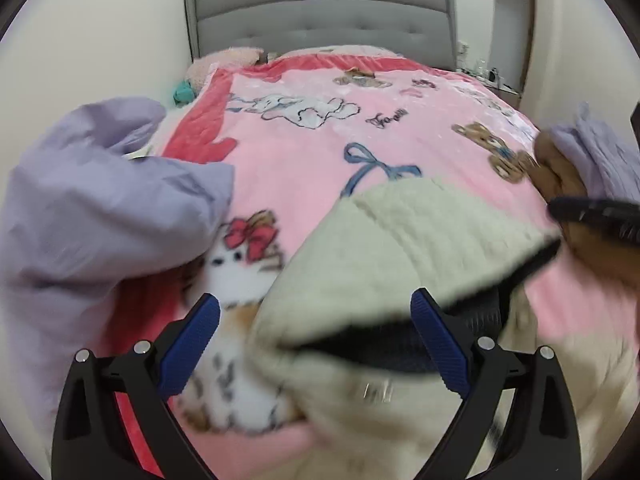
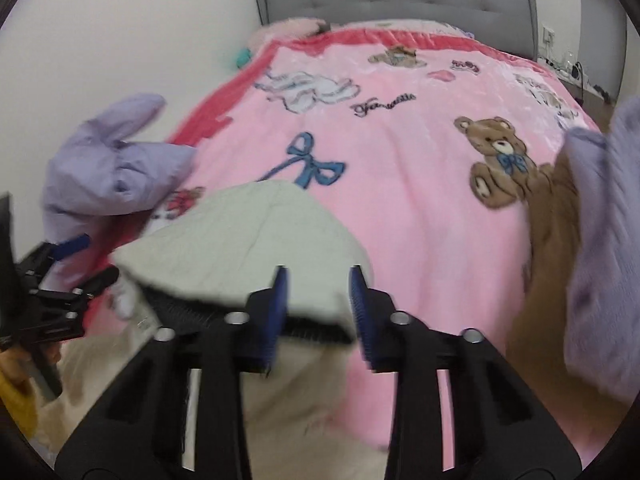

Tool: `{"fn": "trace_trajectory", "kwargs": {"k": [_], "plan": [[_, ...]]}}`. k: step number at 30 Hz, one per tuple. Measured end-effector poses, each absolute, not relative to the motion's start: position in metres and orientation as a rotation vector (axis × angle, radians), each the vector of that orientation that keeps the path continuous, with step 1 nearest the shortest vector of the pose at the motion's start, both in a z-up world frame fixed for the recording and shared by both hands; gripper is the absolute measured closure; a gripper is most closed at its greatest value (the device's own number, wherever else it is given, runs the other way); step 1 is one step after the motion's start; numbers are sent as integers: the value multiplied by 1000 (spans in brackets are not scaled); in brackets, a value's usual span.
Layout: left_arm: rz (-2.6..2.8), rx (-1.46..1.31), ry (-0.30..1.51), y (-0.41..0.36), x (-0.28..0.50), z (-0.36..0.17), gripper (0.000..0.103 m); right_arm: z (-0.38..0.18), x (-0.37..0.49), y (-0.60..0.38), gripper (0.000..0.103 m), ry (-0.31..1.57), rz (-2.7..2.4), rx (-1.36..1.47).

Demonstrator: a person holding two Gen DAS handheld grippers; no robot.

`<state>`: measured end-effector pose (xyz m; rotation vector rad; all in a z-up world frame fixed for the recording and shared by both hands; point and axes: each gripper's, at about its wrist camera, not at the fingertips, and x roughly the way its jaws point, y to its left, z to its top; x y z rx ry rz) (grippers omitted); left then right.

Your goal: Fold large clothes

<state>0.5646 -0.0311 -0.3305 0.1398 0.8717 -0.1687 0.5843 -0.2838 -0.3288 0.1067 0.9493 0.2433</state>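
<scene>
Pink cartoon-print blanket (image 2: 400, 200) covers the bed up to a grey headboard (image 1: 320, 12), mostly bare ahead. At its near edge lies a cream fleece garment (image 1: 400, 248), dark lining showing; its long axis is unclear. Lilac clothes (image 1: 100, 208) flank it. Left gripper (image 1: 316, 340) gapes wide, pads clear. Right gripper (image 2: 318, 312) stands narrowly parted over the fleece edge; contact unclear.

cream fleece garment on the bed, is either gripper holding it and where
Neither holds the cream fleece garment. The left gripper is wide open; the right gripper straddles its folded corner, pads apart.
</scene>
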Motion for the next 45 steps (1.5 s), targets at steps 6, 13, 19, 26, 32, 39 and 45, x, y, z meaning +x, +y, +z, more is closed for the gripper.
{"fn": "trace_trajectory", "kwargs": {"k": [6, 13, 19, 26, 32, 39, 45], "plan": [[-165, -9, 1120, -17, 608, -377, 9, -372, 608, -271, 78, 1111, 235, 63], [-129, -169, 1278, 19, 604, -445, 9, -424, 598, -256, 79, 1222, 233, -33], [-129, 11, 1148, 1, 591, -415, 9, -390, 593, -262, 62, 1140, 317, -1], [-279, 342, 897, -20, 590, -361, 9, -347, 625, -270, 31, 1066, 367, -35], [-367, 251, 1058, -26, 649, -377, 9, -370, 669, -257, 32, 1160, 345, -79], [-416, 145, 1189, -35, 676, -414, 9, -408, 688, -240, 31, 1259, 337, -160], [-424, 84, 1265, -36, 677, -430, 18, -419, 684, -241, 40, 1270, 350, -102]]}}
